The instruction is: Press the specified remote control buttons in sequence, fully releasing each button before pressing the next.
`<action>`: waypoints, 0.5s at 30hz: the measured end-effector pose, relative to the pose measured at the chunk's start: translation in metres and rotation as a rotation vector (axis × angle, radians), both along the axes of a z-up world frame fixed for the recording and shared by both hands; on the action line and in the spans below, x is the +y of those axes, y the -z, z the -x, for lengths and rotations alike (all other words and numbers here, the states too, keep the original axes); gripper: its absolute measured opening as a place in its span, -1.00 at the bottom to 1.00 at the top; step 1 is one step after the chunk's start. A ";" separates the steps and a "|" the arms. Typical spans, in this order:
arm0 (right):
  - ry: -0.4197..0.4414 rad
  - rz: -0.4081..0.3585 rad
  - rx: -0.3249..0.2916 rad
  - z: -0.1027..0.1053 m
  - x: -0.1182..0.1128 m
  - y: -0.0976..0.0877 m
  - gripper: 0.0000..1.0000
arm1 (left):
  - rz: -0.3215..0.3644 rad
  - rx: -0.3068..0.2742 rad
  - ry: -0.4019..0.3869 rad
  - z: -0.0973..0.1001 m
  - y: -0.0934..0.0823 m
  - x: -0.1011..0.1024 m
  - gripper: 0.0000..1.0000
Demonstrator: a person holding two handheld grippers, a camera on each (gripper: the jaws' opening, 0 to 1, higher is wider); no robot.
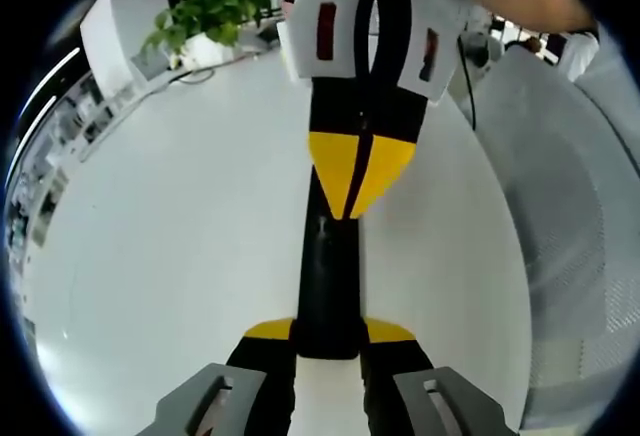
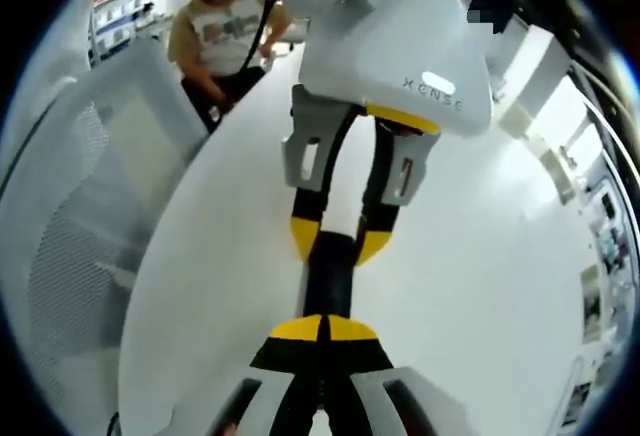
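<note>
Remote control (image 1: pixel 328 286), black, lengthwise mid-table | left gripper (image 1: pixel 330 341) clenched around its near end | right gripper (image 2: pixel 322 331) closed, tips set on it | advice: press straight down, lift fully.

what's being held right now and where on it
A black remote, held end to end: the left gripper clamps one end, while the right gripper is closed with its tips at the other end.
</note>
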State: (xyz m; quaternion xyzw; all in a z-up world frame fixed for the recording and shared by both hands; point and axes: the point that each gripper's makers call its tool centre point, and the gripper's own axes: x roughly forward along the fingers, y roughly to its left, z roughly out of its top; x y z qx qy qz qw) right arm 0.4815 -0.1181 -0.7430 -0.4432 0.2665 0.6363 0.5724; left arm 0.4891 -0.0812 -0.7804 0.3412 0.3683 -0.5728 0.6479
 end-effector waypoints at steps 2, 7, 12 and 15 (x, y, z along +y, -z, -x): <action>0.001 -0.002 -0.003 -0.001 0.000 -0.002 -1.00 | 0.001 0.000 0.000 0.000 0.000 0.000 -0.53; -0.001 -0.006 -0.015 -0.004 0.001 -0.007 -1.00 | -0.001 0.000 0.000 0.000 0.000 0.000 -0.53; -0.006 -0.006 -0.023 -0.006 0.002 -0.008 -1.00 | -0.003 0.000 0.001 0.001 0.000 0.000 -0.53; -0.007 -0.007 -0.023 -0.006 0.002 -0.008 -1.00 | -0.004 0.001 0.002 0.001 0.000 0.000 -0.53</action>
